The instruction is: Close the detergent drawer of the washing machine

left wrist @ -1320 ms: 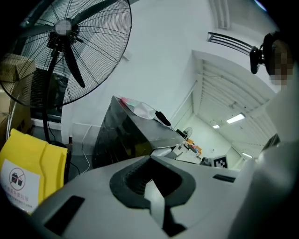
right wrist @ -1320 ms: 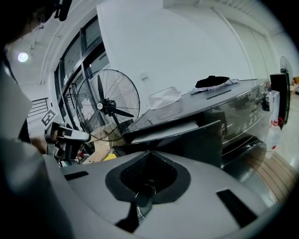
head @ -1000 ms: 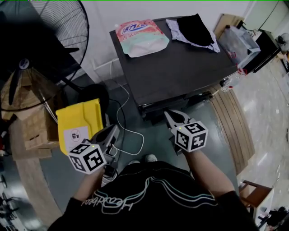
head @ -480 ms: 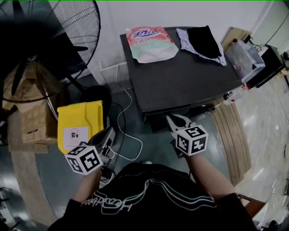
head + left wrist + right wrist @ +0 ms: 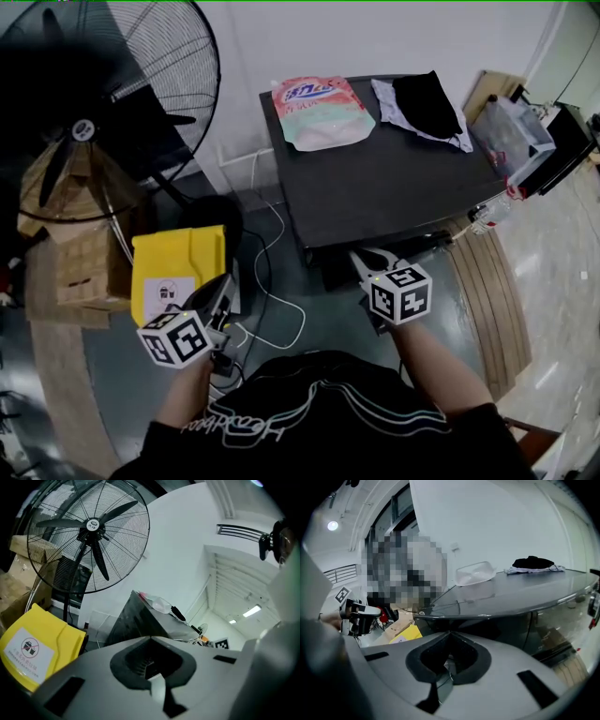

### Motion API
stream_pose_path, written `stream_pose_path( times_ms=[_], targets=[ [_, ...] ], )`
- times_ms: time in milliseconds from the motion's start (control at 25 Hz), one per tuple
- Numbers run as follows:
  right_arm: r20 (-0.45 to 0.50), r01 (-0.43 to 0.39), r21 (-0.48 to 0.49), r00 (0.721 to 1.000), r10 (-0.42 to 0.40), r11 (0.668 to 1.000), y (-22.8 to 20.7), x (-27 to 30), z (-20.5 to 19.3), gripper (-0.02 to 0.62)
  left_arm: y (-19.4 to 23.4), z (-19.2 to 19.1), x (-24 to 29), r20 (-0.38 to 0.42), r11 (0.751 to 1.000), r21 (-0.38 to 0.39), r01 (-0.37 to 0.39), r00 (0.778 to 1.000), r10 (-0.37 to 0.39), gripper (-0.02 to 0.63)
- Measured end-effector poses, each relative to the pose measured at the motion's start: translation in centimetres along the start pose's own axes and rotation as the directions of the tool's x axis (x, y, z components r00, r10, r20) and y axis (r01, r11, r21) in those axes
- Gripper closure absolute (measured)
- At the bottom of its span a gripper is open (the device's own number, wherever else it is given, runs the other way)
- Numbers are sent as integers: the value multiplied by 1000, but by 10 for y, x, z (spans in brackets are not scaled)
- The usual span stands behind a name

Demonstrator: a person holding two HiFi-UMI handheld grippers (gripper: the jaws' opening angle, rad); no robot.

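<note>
In the head view, the pink detergent pouch (image 5: pixel 323 112) on the washing machine's (image 5: pixel 394 187) dark tabletop carried blue lettering, too small to read. A black garment (image 5: pixel 427 101) lay beside it. The yellow bin (image 5: pixel 178 267) on the floor bore a white label with a dark pictogram. The right tool (image 5: pixel 362 256) pointed at the machine's front, its tips just beside the detergent drawer (image 5: pixel 334 273) under the tabletop edge; how far out the drawer stood could not be told. The left tool (image 5: pixel 223 289) hung low beside the bin.

In the left gripper view, the jaws were pressed together with nothing between them. The bin's label (image 5: pixel 27 651) showed a red-ringed, struck-through symbol. The fan (image 5: pixel 89 531) had a small hub badge, unreadable.

In the right gripper view, the jaws were likewise closed and empty. The tabletop edge ran across just ahead, with the pouch (image 5: pixel 474 573) and garment (image 5: pixel 533 563) on it.

Compared with half a second earlier, the machine sat lower in the head view. The right tool remained at the machine's front, and the left tool remained by the bin.
</note>
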State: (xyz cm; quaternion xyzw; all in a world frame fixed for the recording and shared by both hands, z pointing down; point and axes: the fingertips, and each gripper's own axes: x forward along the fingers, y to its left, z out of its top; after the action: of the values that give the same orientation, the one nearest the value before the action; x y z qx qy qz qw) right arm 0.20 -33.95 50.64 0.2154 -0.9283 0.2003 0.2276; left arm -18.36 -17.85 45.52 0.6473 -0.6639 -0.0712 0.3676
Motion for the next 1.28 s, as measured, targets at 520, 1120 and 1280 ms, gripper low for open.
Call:
stream_pose_path(
  times_ms=[520, 1120, 1280],
  targets=[
    [37, -153, -98, 987, 157, 983, 58, -59, 35, 569, -70, 7, -42, -48, 987, 121, 106, 994, -101, 583],
    [226, -332, -169, 903, 365, 928, 219, -185, 34, 569, -152, -25, -169, 36, 945, 216, 245, 965, -259, 583],
    [240, -338, -186, 895, 376, 923, 249, -210, 23, 569, -166, -37, -198, 46, 931, 239, 275, 955, -293, 583]
  ],
)
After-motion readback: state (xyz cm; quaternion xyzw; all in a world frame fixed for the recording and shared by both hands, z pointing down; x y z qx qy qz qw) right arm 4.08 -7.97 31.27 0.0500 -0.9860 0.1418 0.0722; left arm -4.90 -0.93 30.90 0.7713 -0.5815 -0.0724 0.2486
